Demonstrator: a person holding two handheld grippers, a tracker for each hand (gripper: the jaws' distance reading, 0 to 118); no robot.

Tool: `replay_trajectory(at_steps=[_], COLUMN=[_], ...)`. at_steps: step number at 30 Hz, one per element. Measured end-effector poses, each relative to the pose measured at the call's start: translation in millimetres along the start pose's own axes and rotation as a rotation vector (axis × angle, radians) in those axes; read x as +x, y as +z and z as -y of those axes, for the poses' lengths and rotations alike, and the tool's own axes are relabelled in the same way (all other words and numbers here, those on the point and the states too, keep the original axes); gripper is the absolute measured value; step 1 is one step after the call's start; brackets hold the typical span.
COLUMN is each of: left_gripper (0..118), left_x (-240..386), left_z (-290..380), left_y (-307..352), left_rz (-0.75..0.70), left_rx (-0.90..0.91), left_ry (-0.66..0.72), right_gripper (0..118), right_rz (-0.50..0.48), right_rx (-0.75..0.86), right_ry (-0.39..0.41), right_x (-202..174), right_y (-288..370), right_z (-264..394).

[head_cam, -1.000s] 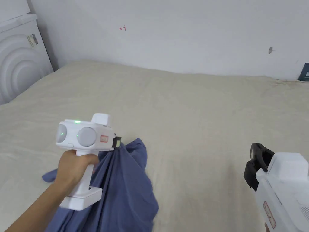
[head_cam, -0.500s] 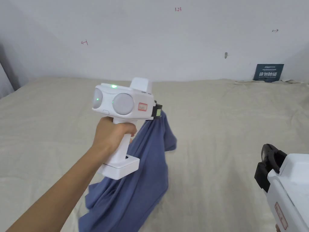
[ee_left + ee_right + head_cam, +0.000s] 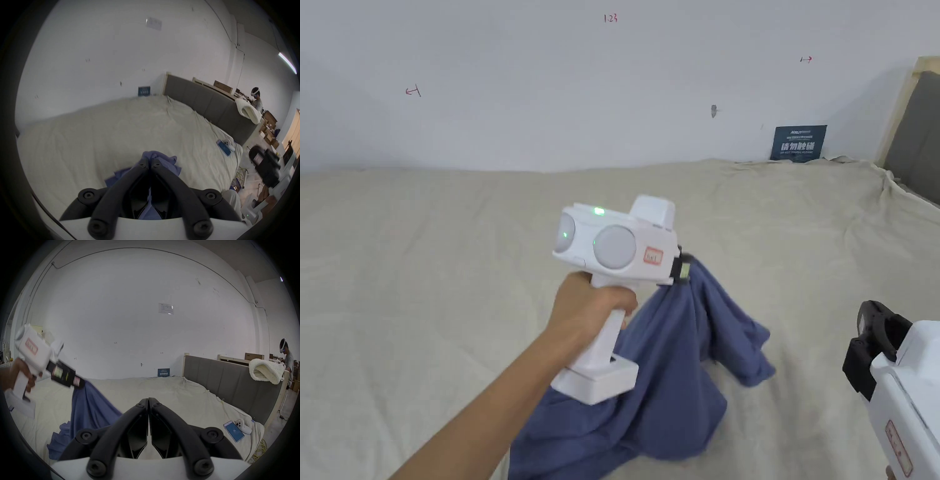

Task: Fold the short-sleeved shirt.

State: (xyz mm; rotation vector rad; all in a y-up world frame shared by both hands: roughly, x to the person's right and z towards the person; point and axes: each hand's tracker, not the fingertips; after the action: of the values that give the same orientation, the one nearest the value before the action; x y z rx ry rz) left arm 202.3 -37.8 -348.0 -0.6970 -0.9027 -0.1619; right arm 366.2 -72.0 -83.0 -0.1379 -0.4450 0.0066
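While left tongs (image 3: 150, 160) pinch bunched shirt (image 3: 669, 381), right tongs (image 3: 148, 400) closed, seemingly empty, bed (image 3: 425, 250) open around.

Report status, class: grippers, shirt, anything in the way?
Left gripper shut on shirt, holding it bunched, half lifted off bed. Right gripper shut, empty. Phone far off at bed edge.

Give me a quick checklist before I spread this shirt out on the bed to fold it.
1. Left gripper shut on the shirt: ok.
2. Right gripper free for a second grip: ok, shut and empty.
3. Shirt flat: not ok, it hangs bunched, lower part heaped on the bed.
4. Room on the bed beyond the shirt: ok.
5. Phone away from the shirt: ok, near the bed's corner.
6. Which part of the shirt is gripped: cannot tell.
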Motion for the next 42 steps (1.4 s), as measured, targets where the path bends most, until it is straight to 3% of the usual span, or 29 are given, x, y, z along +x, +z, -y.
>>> replay_trajectory(at_steps=[16,25,28,30,32,33,42], left_gripper=[0,2,28,73,103,108,108], left_x=[-6.7,-11.6,-12.1,-13.0,-12.2,-12.4,-22.4], left_z=[149.3,151.8,144.9,140.0,134.2,130.5,92.4], left_y=[-108.7,-103.7,-90.7,-81.2,-68.4,-60.9,29.8], left_rz=[-0.08,-0.077,-0.084,-0.092,-0.117,-0.126,-0.203], left_rx=[-0.436,-0.428,-0.383,-0.352,-0.302,-0.264,0.041], left_ry=[0.048,0.102,0.119,0.129,0.125,0.12,0.104], right_gripper=[0,0,0,0,0,0,0], right_rz=[-0.01,-0.02,-0.017,-0.019,-0.025,-0.028,-0.051], right_rx=[-0.052,-0.054,-0.05,-0.045,-0.04,-0.036,0.005], right_ry=[0.003,0.012,0.009,0.009,0.011,0.011,0.011], right_x=[1.6,-1.4,-3.4,-4.9,-7.0,-8.0,-19.7], right_y=[-3.5,-1.7,-0.5,1.0,2.5,3.1,7.0], right_z=[18.4,18.4,16.3,14.2,11.5,10.3,-2.9])
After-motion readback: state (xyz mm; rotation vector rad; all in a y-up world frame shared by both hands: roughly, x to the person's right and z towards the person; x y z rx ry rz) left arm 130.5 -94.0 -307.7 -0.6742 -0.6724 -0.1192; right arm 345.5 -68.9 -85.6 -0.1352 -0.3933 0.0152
